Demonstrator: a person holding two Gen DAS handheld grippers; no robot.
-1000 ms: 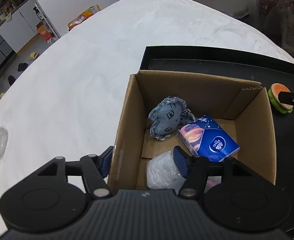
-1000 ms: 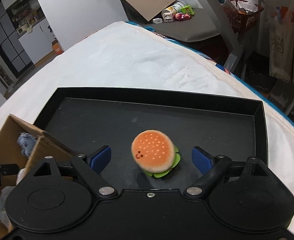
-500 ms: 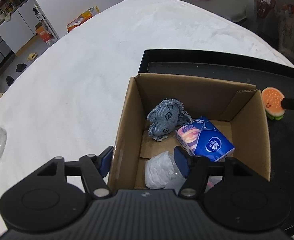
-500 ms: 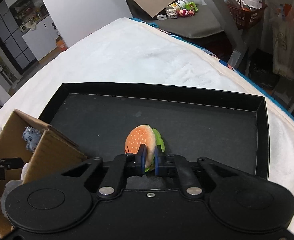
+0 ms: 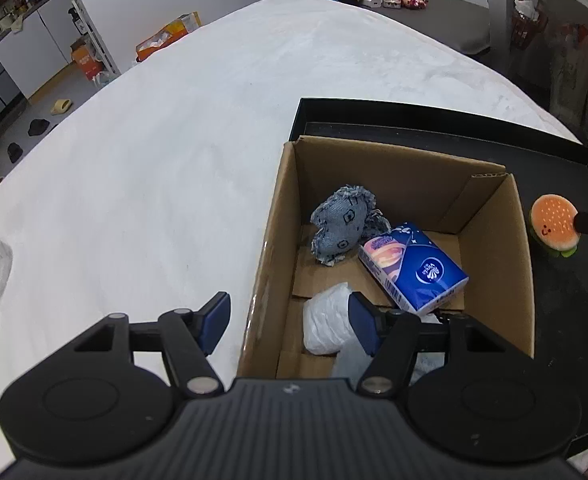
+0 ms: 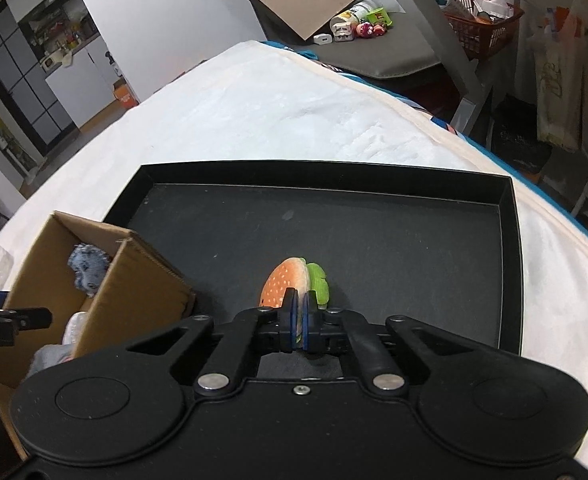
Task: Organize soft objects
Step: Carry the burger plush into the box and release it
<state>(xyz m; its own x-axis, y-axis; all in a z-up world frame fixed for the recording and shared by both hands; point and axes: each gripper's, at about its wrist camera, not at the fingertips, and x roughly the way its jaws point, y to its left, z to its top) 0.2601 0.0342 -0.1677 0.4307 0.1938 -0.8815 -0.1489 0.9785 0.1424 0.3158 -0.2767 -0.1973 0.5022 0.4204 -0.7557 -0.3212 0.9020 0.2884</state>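
The left gripper [image 5: 288, 322] stands partly open around the near left wall of the cardboard box [image 5: 490, 276], one finger outside and one inside, and I cannot tell if it pinches the wall. The right gripper [image 6: 299, 322] is squeezed tight on the burger toy [image 6: 294, 280], turned on its edge over the black tray [image 6: 414, 240]. From that gripper the box lies at about nine o'clock, so I think the toy goes left, over the box's right wall.

The left gripper [image 5: 290, 316] straddles the cardboard box [image 5: 494, 280] wall, jaws apart, above a denim plush [image 5: 340, 228], tissue pack [image 5: 414, 268] and white bag [image 5: 328, 320] inside.
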